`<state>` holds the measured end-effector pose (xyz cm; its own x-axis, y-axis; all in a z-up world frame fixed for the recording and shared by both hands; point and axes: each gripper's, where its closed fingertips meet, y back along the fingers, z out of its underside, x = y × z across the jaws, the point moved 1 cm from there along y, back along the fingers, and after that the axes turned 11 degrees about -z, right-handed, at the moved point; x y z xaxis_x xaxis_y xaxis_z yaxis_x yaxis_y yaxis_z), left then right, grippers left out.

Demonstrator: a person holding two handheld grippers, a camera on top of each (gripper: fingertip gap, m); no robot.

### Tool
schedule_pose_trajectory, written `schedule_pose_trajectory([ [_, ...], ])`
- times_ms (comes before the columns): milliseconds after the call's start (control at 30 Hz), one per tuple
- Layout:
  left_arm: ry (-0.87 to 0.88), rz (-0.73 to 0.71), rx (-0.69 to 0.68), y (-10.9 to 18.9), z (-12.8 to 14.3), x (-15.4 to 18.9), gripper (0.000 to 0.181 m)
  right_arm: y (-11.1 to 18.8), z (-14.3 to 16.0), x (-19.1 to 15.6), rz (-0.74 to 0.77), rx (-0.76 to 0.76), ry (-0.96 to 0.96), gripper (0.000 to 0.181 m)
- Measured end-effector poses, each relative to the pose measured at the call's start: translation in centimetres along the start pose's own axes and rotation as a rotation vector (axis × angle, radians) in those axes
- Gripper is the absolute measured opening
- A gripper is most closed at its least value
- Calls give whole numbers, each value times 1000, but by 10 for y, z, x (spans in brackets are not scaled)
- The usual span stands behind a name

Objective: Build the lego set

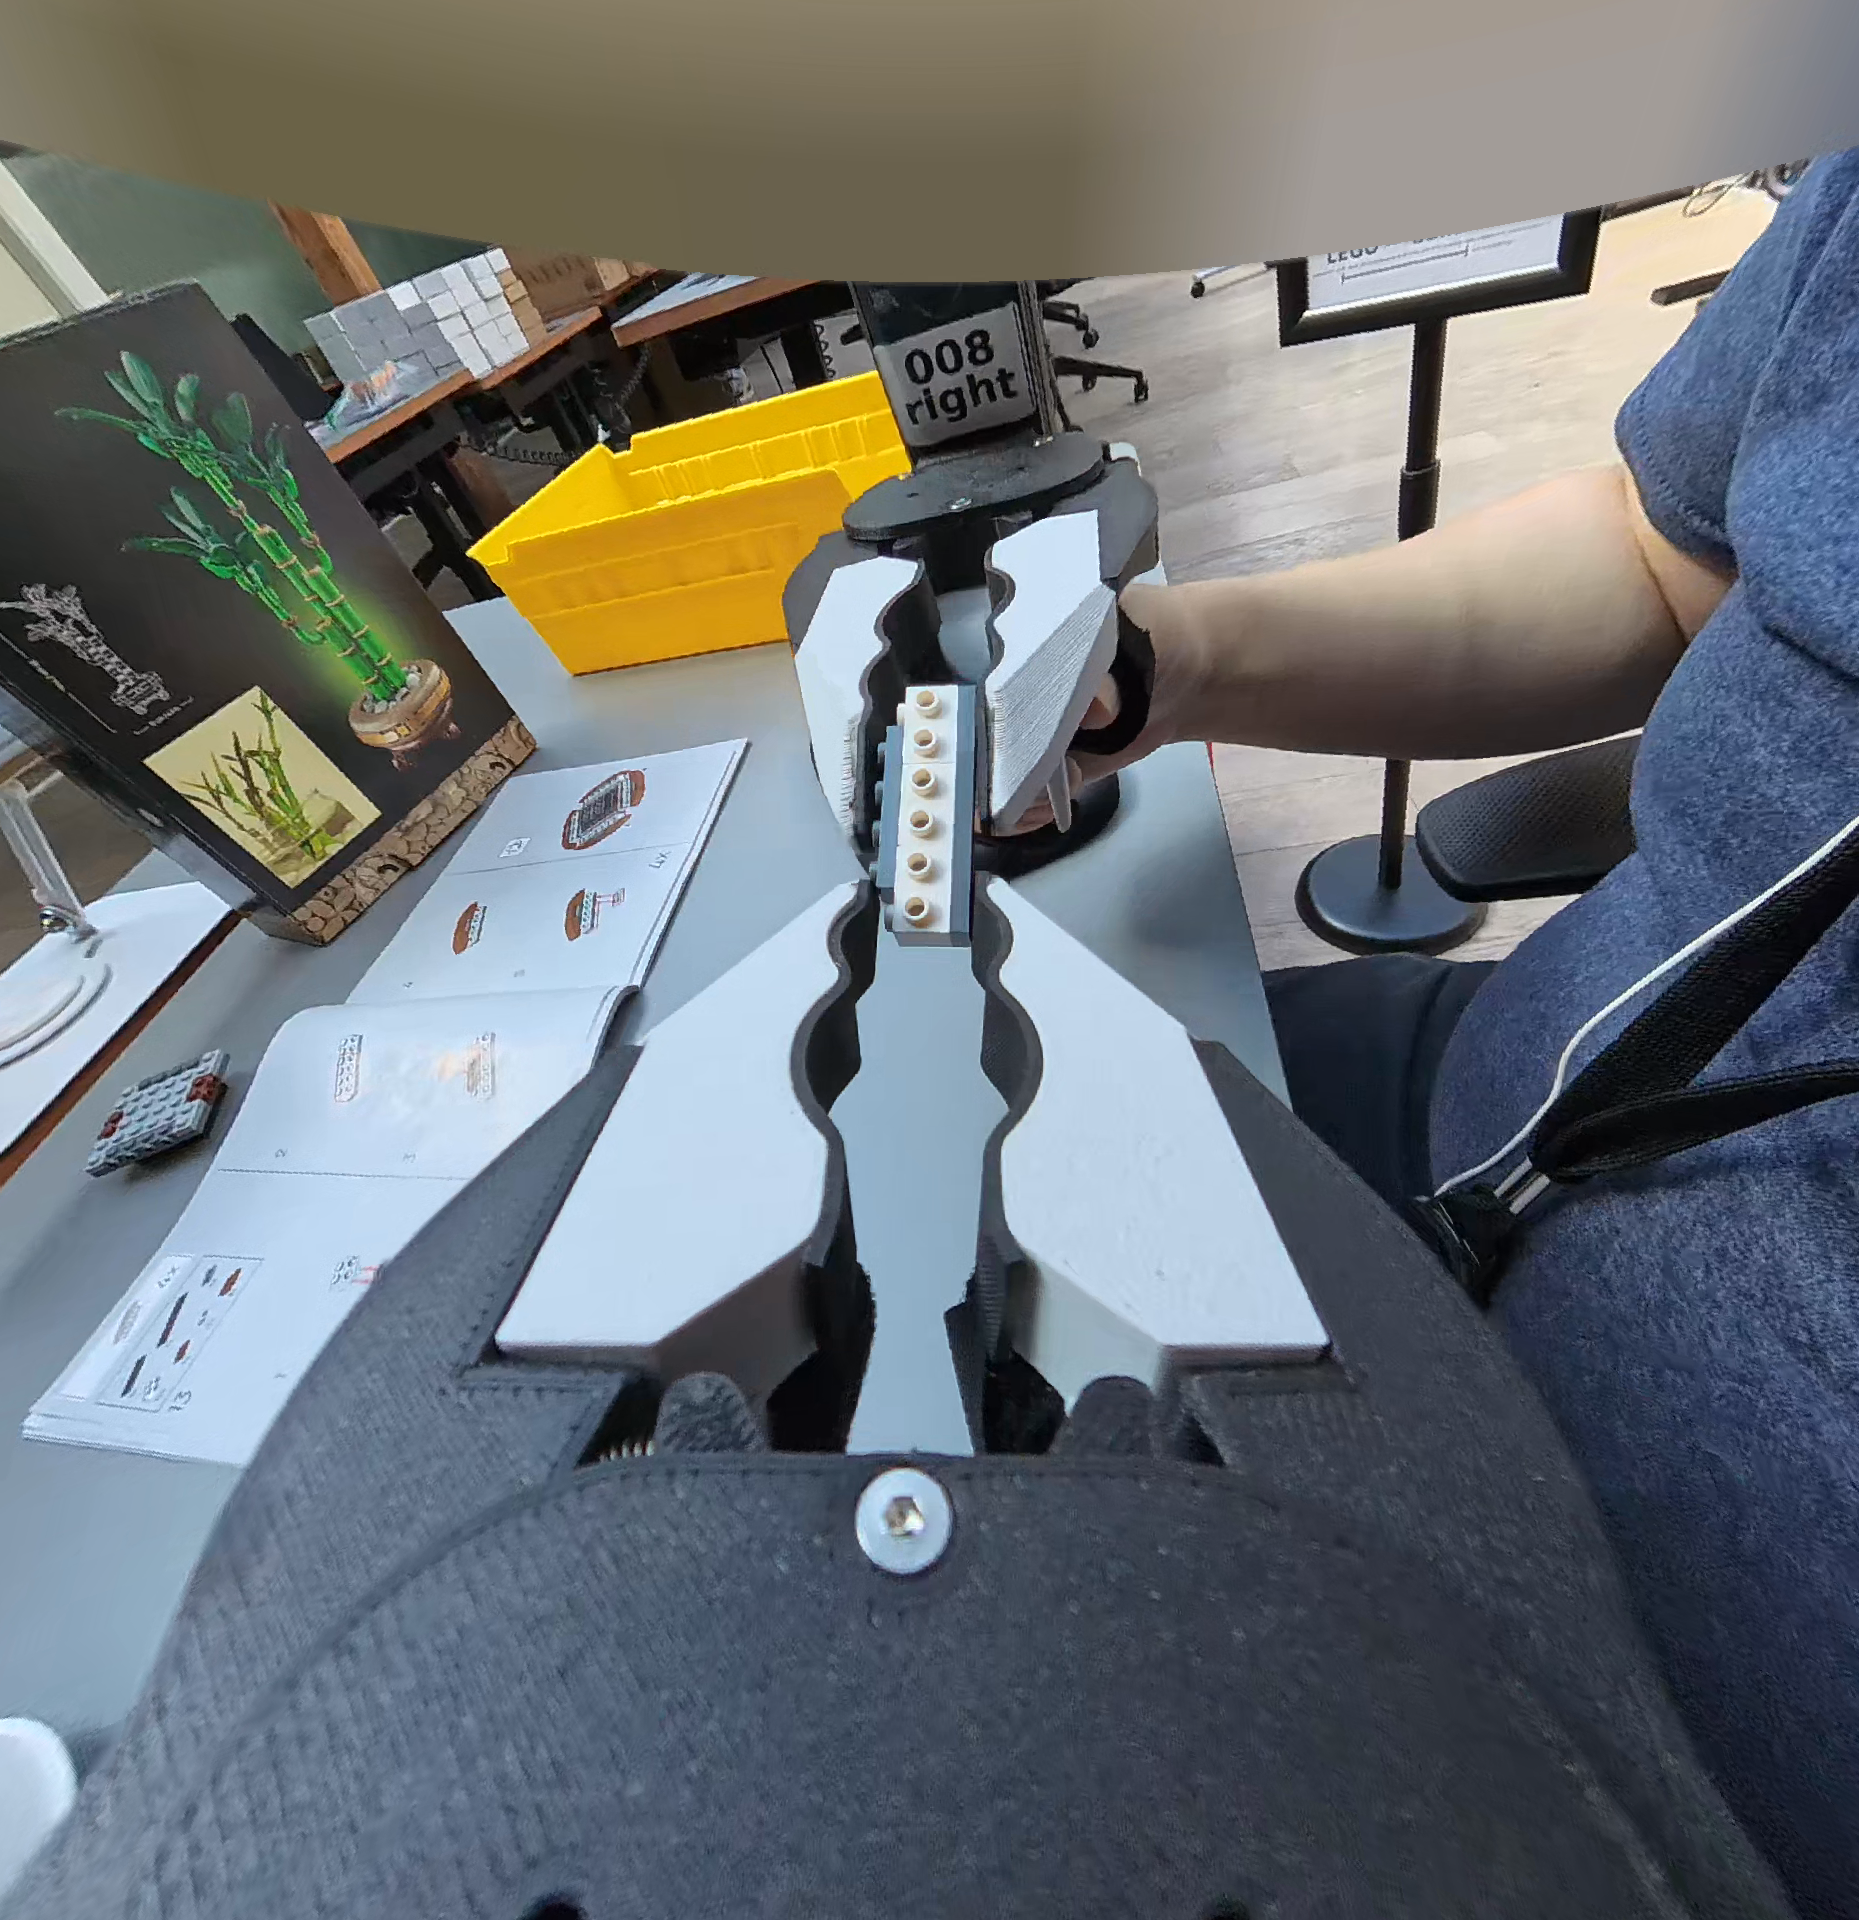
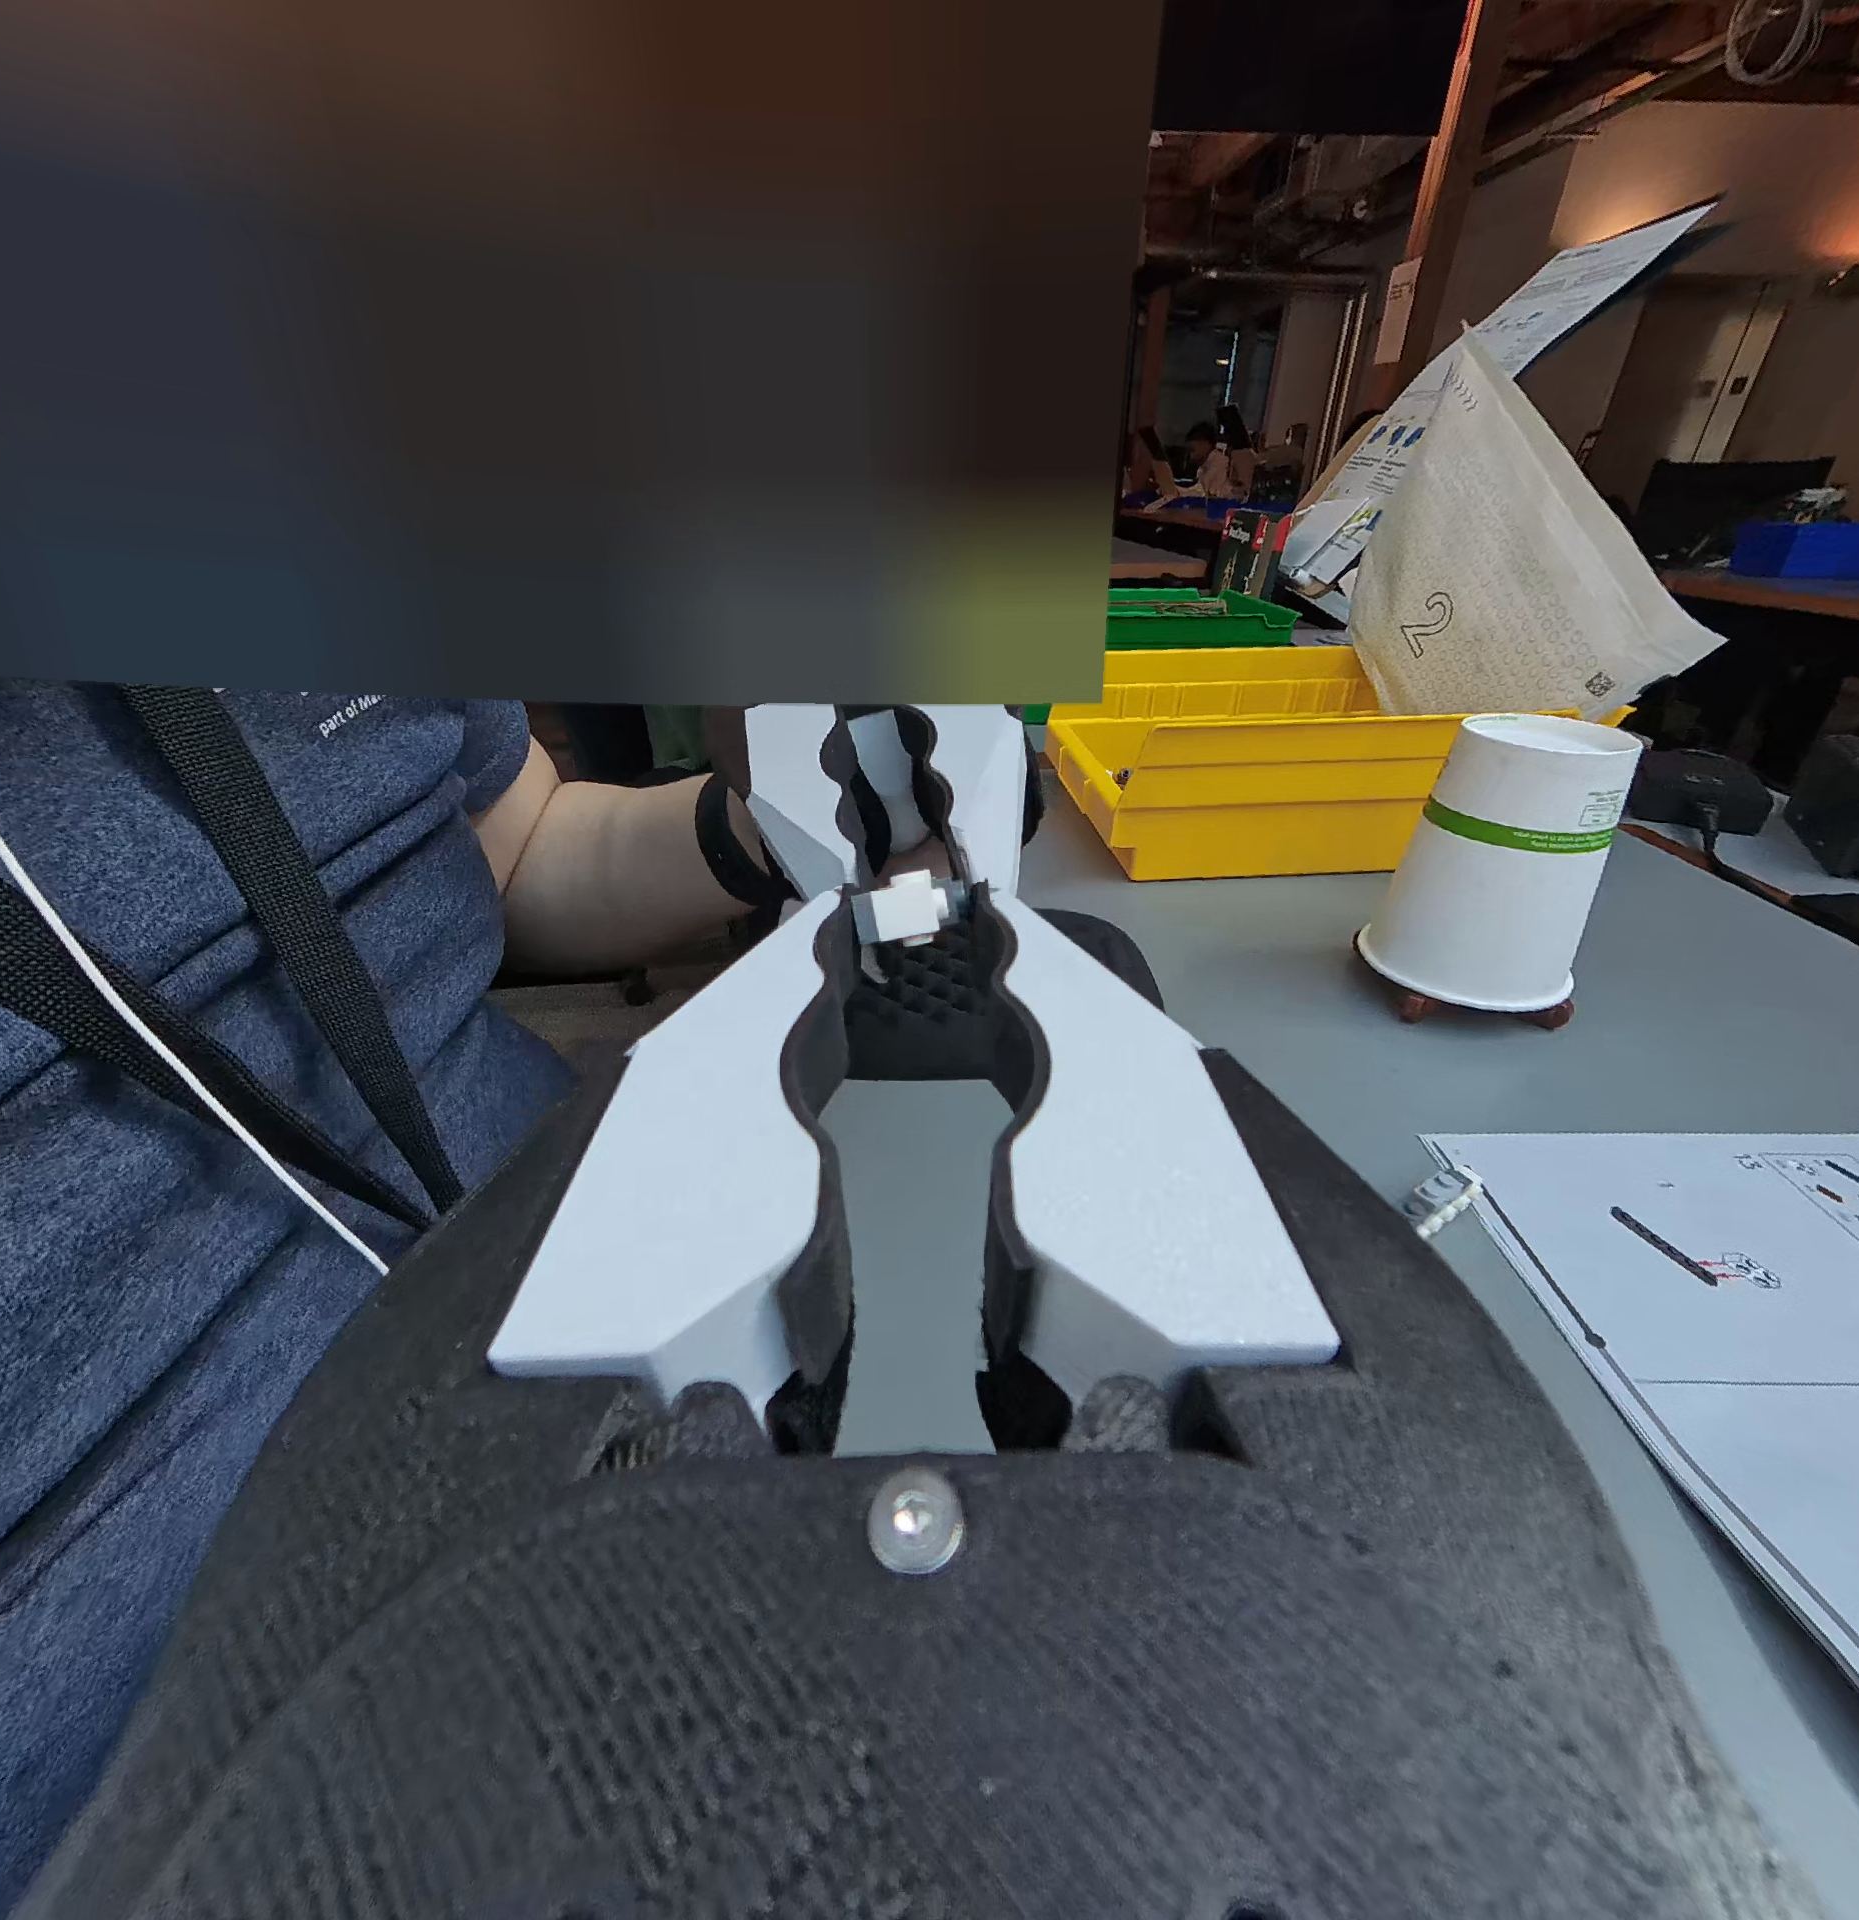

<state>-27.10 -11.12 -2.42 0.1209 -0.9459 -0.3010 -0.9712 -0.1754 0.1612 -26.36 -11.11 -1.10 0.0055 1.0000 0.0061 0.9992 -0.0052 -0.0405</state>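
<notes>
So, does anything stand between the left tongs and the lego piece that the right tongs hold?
Nothing visible does. The lego piece, clamped in the right tongs, already has its near end at the tips of the left tongs.

Booklet (image 2: 1735, 1351) cut off at edge

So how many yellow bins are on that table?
2, as the right wrist view shows: a front yellow bin behind the upturned paper cup, and a rear yellow bin just behind it. Others may be hidden.
</notes>
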Motion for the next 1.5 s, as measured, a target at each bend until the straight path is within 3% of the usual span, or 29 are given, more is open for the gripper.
schedule_pose_trajectory([
  [67,-6,2,-54,2,7,-2,16,0,6,5,34,-54,-3,26],
  [133,-32,-13,-88,4,11,-4,16,-1,8,3,35,-88,24,17],
  [300,-40,-1,-167,9,19,-6,16,-5,13,7,71,-189,89,18],
  [667,49,44,-118,14,15,-6,16,-11,14,4,92,-190,148,16],
  [867,61,50,-208,16,35,-4,14,-15,32,8,54,-215,33,18],
  [933,67,43,-212,18,36,-5,15,-14,26,13,92,-181,47,28],
  [967,63,30,-213,18,37,-6,15,-16,26,10,70,-178,56,17],
  [1100,81,33,-227,20,40,-6,15,-18,31,10,89,-231,112,17],
  [1200,202,3,-178,22,37,-12,18,-19,24,15,171,-213,180,17],
  [1233,279,3,-152,24,35,-15,30,-18,19,18,224,-180,221,17],
  [1333,627,88,-33,29,25,-20,48,-21,5,17,312,-98,378,17],
  [1433,916,203,135,34,12,-23,42,-30,3,20,386,-118,514,17],
  [1500,1011,210,242,36,6,-27,21,-36,2,21,423,-122,569,17],
])
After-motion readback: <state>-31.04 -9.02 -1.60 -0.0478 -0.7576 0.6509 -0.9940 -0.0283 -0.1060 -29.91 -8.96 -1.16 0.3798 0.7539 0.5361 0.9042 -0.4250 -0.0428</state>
